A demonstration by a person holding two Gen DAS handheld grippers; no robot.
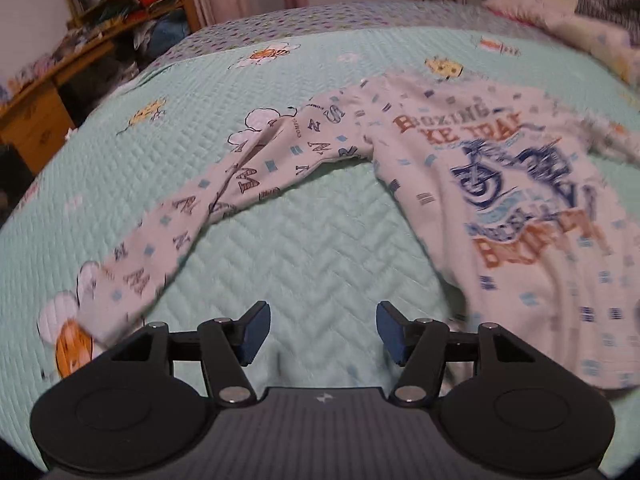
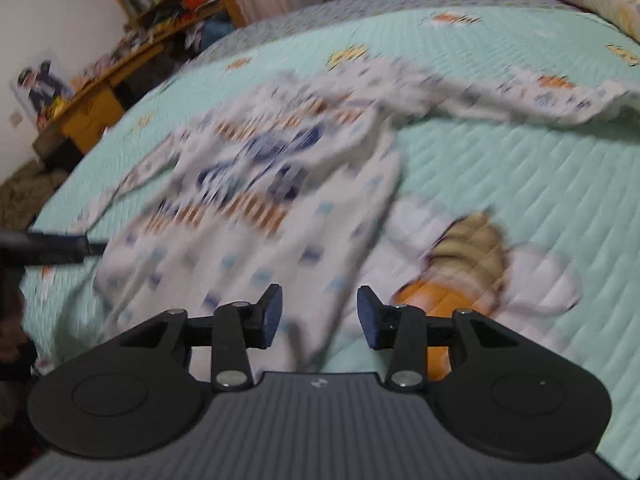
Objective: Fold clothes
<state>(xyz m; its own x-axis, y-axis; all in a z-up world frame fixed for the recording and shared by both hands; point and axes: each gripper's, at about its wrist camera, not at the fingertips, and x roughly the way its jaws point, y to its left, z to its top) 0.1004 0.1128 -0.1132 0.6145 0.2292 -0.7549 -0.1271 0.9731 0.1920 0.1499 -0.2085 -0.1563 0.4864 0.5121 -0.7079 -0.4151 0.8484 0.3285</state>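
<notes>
A white long-sleeved shirt with blue and orange print lies spread on the mint quilted bedspread. Its left sleeve stretches toward the near left. My left gripper hovers open over bare quilt between the sleeve and the shirt body, holding nothing. In the right wrist view the same shirt is blurred by motion, and its hem lies just ahead of my right gripper, which is open with nothing between its fingers. The shirt's other sleeve runs off to the far right.
A wooden desk and cluttered shelves stand beyond the bed's left edge. Pillows lie at the far right. An orange bee print marks the quilt by my right gripper. A dark object pokes in from the left.
</notes>
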